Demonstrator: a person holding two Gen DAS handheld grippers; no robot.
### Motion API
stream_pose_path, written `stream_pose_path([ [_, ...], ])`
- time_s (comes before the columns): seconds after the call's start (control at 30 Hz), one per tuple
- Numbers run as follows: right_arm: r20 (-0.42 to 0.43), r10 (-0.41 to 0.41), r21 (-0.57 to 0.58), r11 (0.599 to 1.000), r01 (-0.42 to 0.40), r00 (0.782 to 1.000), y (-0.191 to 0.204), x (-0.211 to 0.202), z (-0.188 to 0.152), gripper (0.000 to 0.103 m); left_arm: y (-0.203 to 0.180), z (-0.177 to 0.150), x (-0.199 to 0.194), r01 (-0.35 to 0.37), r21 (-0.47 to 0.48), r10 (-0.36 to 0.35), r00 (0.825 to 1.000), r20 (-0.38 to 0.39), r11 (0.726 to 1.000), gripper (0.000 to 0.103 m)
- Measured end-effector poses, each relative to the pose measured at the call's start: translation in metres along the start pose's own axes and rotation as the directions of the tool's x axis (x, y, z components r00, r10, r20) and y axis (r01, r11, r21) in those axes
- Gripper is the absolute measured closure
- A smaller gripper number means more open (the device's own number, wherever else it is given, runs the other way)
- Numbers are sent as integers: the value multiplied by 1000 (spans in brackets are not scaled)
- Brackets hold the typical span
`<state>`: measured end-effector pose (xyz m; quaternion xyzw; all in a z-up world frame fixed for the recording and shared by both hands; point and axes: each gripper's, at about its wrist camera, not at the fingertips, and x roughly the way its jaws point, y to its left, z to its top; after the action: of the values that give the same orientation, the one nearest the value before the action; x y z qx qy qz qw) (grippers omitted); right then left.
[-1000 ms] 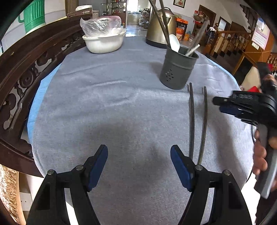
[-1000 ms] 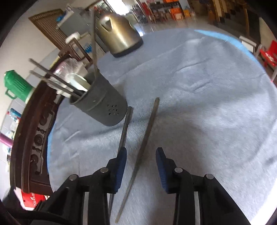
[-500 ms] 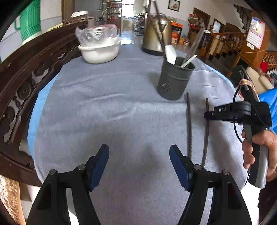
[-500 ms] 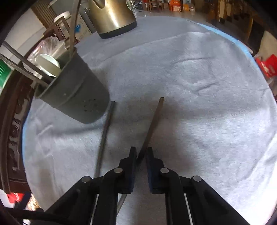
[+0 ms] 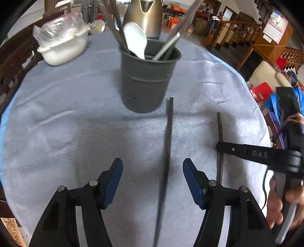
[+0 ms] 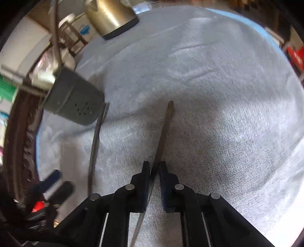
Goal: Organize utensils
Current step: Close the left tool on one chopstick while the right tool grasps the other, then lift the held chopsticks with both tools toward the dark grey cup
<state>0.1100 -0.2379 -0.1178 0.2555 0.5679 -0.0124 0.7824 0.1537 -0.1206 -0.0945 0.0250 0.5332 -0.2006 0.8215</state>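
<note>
Two dark chopsticks lie on the grey tablecloth in front of a dark grey utensil holder [image 5: 147,79] that holds a white spoon [image 5: 135,42] and several sticks. My left gripper [image 5: 152,182] is open, its jaws either side of the left chopstick [image 5: 167,152], not touching it. My right gripper [image 6: 153,169] is shut on the right chopstick [image 6: 164,131]; it shows in the left wrist view [image 5: 220,147] clamping that chopstick [image 5: 219,129]. The left chopstick [image 6: 96,140] and the holder [image 6: 73,100] also show in the right wrist view.
A brass kettle [image 5: 146,17] stands behind the holder. A white bowl covered in plastic [image 5: 62,47] sits at the far left. A carved dark wooden chair back [image 5: 11,62] borders the table's left edge. The table edge [image 5: 262,117] curves on the right.
My left gripper has moved forward and right, so the left chopstick now lies between its open jaws. My right gripper went from open to shut on the right chopstick.
</note>
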Motion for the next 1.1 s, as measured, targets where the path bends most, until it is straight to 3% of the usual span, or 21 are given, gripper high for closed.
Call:
stream_pose_path([
  [0.13,23,52,58,997,-53,998,-17,-5,3,92,-7,1,20,-8,-10,7,1000,-21,1000,36],
  [0.17,36,54,69,996,-56,998,-25,-11,6,91,-7,0,24,-9,-13,9,1000,-20,1000,42],
  [0.2,46,55,75,995,-58,997,-32,-15,6,89,-8,0,26,-8,-13,8,1000,-22,1000,57],
  [0.23,58,51,85,995,-56,997,-32,-17,6,89,-8,-1,30,-10,-10,9,1000,-29,1000,62],
  [0.27,65,47,91,995,-53,997,-27,-19,4,89,-9,-1,29,-25,-2,25,1000,0,1000,74],
  [0.3,74,42,94,994,-49,996,-26,-20,5,89,-7,-1,30,-2,-6,2,1000,-13,1000,93],
  [0.33,80,36,87,995,-43,996,-25,-20,6,89,-5,-1,30,5,-14,-6,1000,-17,1000,95],
  [0.57,88,-30,-25,999,32,996,6,-8,5,90,12,-11,19,60,-69,-62,998,-27,996,95],
  [0.7,69,7,-80,997,-1,998,18,-4,4,90,17,-15,12,91,-73,-94,995,-44,993,95],
  [0.83,53,15,-32,999,-13,999,8,-10,11,89,27,-7,16,124,-125,-134,988,-81,984,93],
  [0.97,39,8,40,999,-10,999,-3,-15,26,89,27,4,16,92,-121,-102,992,-78,988,79],
  [1.1,12,6,58,998,-7,1000,-9,-9,36,88,15,9,15,72,-79,-78,994,-75,994,79],
])
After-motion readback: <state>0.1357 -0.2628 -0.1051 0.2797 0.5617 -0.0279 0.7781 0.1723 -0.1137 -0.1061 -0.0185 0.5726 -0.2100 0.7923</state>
